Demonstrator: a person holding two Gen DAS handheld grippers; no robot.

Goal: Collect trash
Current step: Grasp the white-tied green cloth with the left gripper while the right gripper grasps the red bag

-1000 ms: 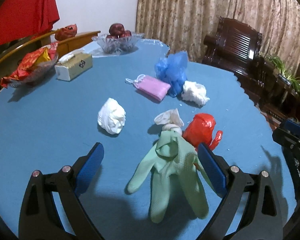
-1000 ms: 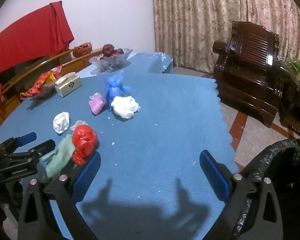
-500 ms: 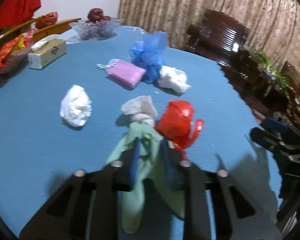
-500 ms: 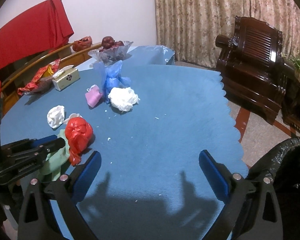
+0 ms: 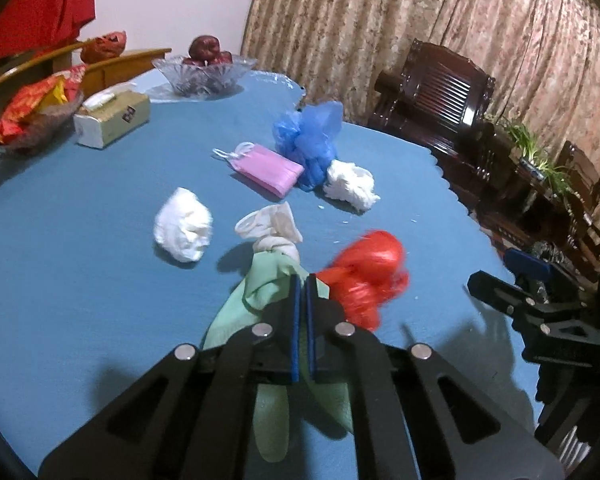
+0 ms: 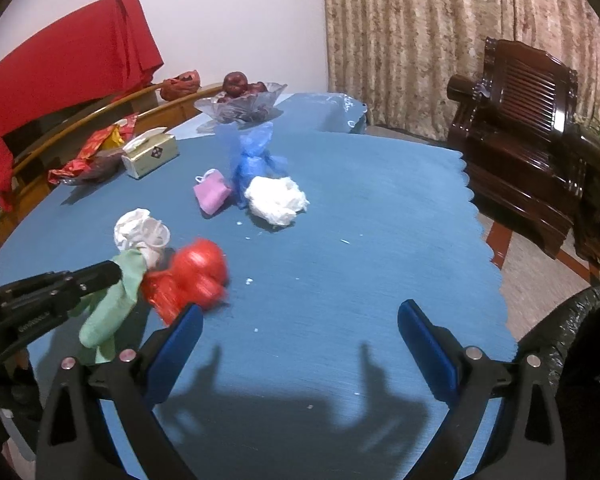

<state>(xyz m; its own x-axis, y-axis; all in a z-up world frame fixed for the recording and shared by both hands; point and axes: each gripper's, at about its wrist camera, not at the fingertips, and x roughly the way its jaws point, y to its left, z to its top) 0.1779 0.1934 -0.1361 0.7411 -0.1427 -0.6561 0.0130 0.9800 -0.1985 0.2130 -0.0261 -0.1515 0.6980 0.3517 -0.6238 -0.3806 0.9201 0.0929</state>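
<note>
My left gripper (image 5: 300, 280) is shut on a pale green rubber glove (image 5: 260, 280), lifted off the blue table; it also shows in the right wrist view (image 6: 112, 308). A red plastic bag (image 5: 370, 272) hangs blurred beside the glove (image 6: 192, 276). A white cuff piece (image 5: 270, 226), a white crumpled tissue (image 5: 182, 230), a pink mask pack (image 5: 268, 170), a blue plastic bag (image 5: 310, 140) and a white plastic wad (image 5: 350, 184) lie on the table. My right gripper (image 6: 300, 336) is open and empty above the table's near part.
A black-lined trash bin (image 6: 580, 340) stands at the table's right edge. A tissue box (image 5: 112, 120), a glass fruit bowl (image 5: 204, 72) and a snack basket (image 5: 28, 116) sit at the far left. Dark wooden chairs (image 6: 532, 136) stand to the right.
My left gripper closed on the green glove and lifted it, and the red bag moved with it. The right gripper stayed open and shifted slightly.
</note>
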